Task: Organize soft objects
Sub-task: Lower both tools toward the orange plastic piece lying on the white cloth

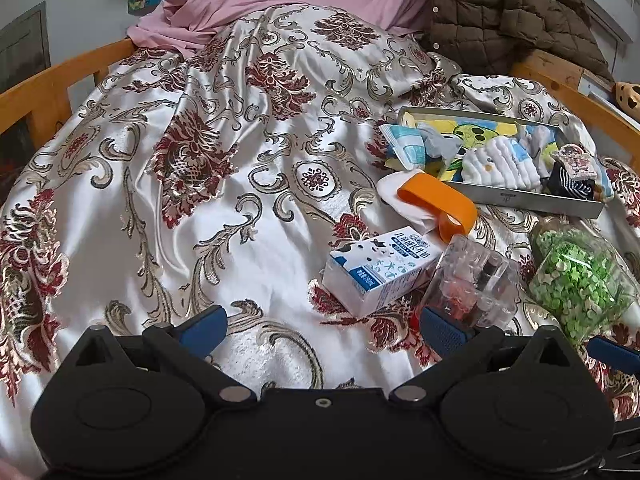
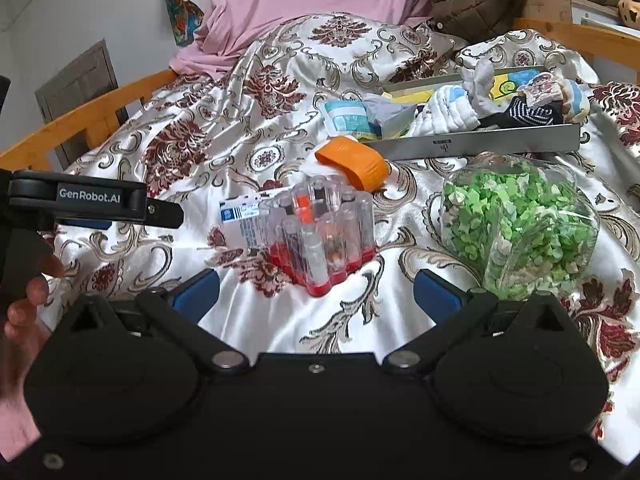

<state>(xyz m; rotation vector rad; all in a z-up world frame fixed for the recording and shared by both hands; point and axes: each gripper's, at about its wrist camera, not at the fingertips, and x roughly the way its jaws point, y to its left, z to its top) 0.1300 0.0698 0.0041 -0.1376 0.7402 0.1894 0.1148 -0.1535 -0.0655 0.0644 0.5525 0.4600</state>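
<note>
Milk carton [image 1: 378, 270] unobstructed leftward only.

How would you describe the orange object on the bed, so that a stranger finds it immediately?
Start at the metal tray of small socks on the patterned bedspread. Just before its near left corner lies an orange loop-shaped holder, resting on a white cloth. It is the only plain orange thing there.
</note>
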